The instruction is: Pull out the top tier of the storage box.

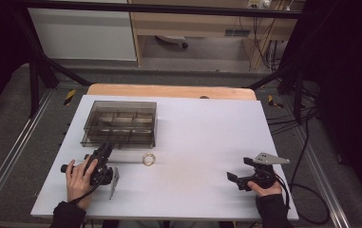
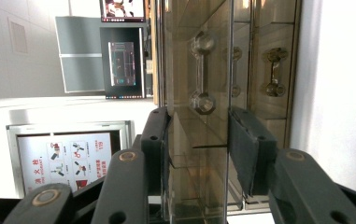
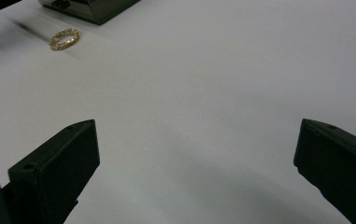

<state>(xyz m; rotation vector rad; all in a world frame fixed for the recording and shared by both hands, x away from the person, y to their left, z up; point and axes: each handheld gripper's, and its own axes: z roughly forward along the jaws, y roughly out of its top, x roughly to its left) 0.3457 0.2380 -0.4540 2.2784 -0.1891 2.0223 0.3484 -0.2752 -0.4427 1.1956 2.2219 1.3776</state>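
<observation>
A smoky clear box (image 1: 119, 123) with small compartments was set near the table's (image 1: 207, 123) far left corner. Its near edge was reached by the left gripper (image 1: 103, 153), turned on its side, and the box's thin front wall (image 2: 199, 140) was seen between the jaws, narrowly parted. A gold ring (image 1: 148, 159) lay just beside the box's near right corner. The right gripper (image 1: 235, 179) was held near the near right corner, jaws wide and empty.

The high view looks forward and down over the whole white table (image 1: 193, 142). The left gripper view sits rolled sideways, very close to the smoky clear box (image 2: 213, 93). The right gripper view skims low (ring (image 3: 64, 38) upper left), sharing ring (image 1: 148, 159) and box (image 1: 120, 122) with the high view.
</observation>
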